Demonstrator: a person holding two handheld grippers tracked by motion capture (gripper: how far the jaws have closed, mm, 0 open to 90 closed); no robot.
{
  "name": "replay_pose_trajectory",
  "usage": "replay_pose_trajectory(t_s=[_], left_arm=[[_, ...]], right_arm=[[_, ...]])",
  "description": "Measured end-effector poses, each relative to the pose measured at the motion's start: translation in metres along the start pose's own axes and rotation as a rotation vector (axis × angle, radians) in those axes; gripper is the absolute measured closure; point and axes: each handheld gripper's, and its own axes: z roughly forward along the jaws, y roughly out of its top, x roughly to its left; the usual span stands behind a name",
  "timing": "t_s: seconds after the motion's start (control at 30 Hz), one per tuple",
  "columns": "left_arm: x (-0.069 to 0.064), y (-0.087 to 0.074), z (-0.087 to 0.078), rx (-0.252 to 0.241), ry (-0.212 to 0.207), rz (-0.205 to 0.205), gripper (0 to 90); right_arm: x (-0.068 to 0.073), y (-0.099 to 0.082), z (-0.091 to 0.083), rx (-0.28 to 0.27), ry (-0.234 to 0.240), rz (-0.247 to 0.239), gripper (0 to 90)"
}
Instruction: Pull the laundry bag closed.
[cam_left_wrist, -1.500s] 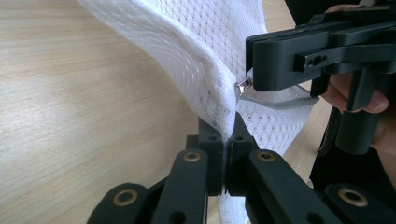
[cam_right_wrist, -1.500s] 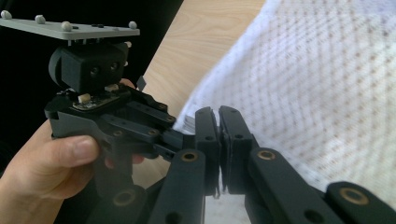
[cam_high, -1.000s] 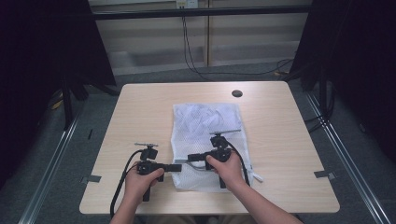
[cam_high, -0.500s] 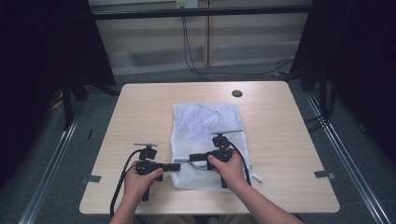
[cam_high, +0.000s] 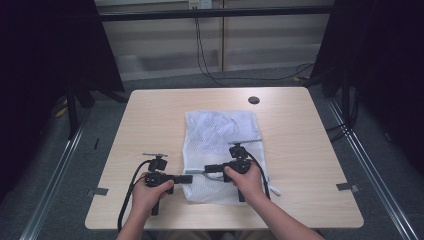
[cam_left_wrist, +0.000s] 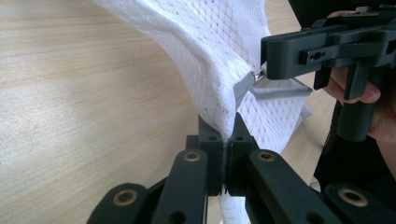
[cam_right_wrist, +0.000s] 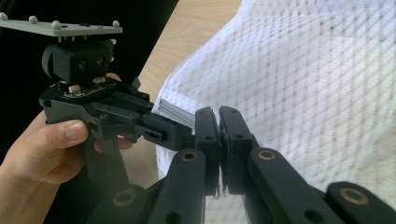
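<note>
A white mesh bag lies flat on the middle of the wooden table. At the bag's near left edge, my left gripper is shut on a fold of the mesh, which rises from its jaws. My right gripper points left toward it, close by, and is shut on the metal zipper pull at the end of the grey zipper tape. In the right gripper view its jaws are pressed together against the mesh, with the left gripper just beyond.
A round black cable hole sits near the table's far edge. Black cables trail from both grippers, the left one looping to the near edge. Dark curtains flank the table, and wires hang behind it.
</note>
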Motion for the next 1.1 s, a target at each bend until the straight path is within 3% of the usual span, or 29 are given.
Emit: replay_pose_trajectory(t_s=[1.1], left_arm=[[0.0016, 0.0004, 0.001, -0.001, -0.005, -0.017, 88.3]], right_arm=[[-0.0029, -0.0009, -0.0062, 0.004, -0.002, 0.0, 87.6]])
